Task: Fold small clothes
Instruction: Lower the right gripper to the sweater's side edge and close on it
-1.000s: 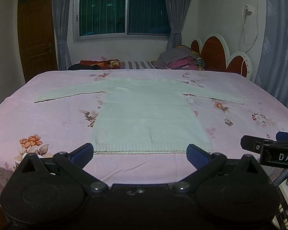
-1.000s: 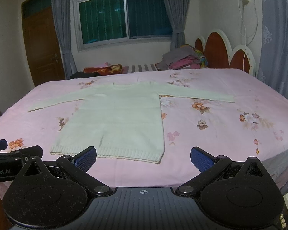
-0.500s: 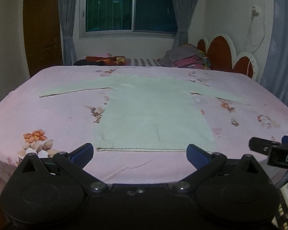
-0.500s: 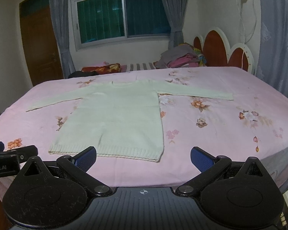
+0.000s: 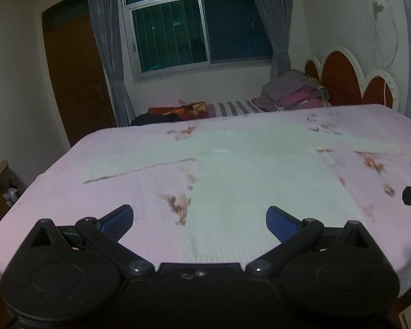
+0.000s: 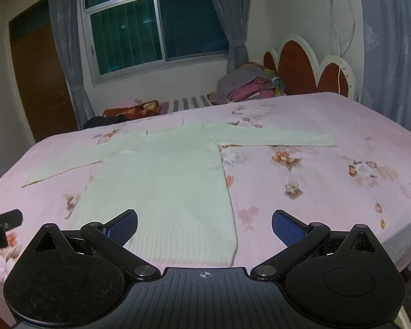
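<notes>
Both pairs of jaws stand spread wide, holding nothing: the left gripper [image 5: 199, 220] and right gripper [image 6: 204, 224] hover over the near edge of the pink floral bedsheet [image 6: 328, 181]. Bare sheet lies open on each side. A pale sweater [image 6: 164, 186] lies flat, sleeves out; its ribbed hem [image 6: 189, 249] sits between and just beyond the fingertips, untouched.
</notes>
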Demonstrator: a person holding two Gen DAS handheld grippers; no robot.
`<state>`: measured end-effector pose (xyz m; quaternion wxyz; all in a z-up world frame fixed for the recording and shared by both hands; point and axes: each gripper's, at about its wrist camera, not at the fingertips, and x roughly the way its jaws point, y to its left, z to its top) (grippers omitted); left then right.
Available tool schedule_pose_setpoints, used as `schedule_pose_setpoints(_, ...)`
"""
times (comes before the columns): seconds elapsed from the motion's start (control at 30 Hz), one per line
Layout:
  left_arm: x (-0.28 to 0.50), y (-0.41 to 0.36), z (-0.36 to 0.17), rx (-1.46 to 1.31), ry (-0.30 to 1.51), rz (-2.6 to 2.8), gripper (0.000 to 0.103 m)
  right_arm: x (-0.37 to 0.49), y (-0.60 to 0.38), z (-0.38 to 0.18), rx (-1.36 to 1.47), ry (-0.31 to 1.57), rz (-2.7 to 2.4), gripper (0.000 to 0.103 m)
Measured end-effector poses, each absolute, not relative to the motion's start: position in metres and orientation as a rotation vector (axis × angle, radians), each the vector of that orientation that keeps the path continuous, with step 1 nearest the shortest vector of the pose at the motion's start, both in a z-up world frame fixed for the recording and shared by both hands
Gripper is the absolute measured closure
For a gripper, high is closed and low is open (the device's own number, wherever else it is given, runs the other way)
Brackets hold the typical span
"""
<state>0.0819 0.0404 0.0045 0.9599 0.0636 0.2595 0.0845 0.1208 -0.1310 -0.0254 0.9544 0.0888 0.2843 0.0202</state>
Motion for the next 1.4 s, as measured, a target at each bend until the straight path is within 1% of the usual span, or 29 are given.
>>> schedule_pose_setpoints(0.13, 0.115, 0.044, 0.007, 0.167, 0.483, 0.134, 0.000, 0.160, -0.126, -0.024, 0.185, 0.561, 0.018, 0.000)
schedule_pose_setpoints(0.43, 0.185, 0.058, 0.028, 0.089, 0.414, 0.036, 0.000, 0.237, -0.115, 0.000, 0.206, 0.491, -0.065, 0.000)
schedule_pose_setpoints(0.67, 0.224, 0.059, 0.015, 0.021, 0.401, -0.035, 0.000, 0.270, -0.133, 0.007, 0.176, 0.472, -0.147, 0.000)
schedule_pose_setpoints(0.87, 0.262, 0.046, -0.003, -0.039, 0.486, -0.123, 0.000, 0.302, -0.184, -0.004, 0.219, 0.471, -0.200, 0.000)
schedule_pose_setpoints(1.03, 0.306, 0.025, -0.018, 0.016, 0.529, -0.109, 0.000, 0.343, -0.250, -0.021, 0.279, 0.449, -0.263, 0.000)
schedule_pose_setpoints(1.13, 0.339, 0.014, -0.029, -0.031, 0.549, -0.110, 0.000, 0.372, -0.295, -0.035, 0.321, 0.464, -0.302, 0.001)
schedule_pose_setpoints(1.17, 0.351, 0.010, -0.032, -0.051, 0.562, -0.107, 0.000, 0.382, -0.311, -0.041, 0.338, 0.474, -0.316, 0.008)
schedule_pose_setpoints(1.2, 0.361, 0.006, -0.037, -0.068, 0.575, -0.105, 0.000, 0.391, -0.325, -0.046, 0.354, 0.483, -0.322, 0.027)
schedule_pose_setpoints(1.3, 0.388, -0.012, -0.050, -0.063, 0.625, -0.104, 0.000, 0.418, -0.368, -0.067, 0.407, 0.528, -0.355, 0.029)
schedule_pose_setpoints(1.33, 0.395, -0.019, -0.054, -0.055, 0.640, -0.102, 0.000, 0.425, -0.381, -0.074, 0.424, 0.537, -0.360, 0.031)
schedule_pose_setpoints(1.37, 0.402, -0.025, -0.058, -0.049, 0.654, -0.101, 0.000, 0.433, -0.394, -0.083, 0.448, 0.541, -0.364, 0.035)
schedule_pose_setpoints(1.4, 0.405, -0.029, -0.062, -0.047, 0.664, -0.098, 0.000, 0.440, -0.405, -0.091, 0.472, 0.550, -0.368, 0.046)
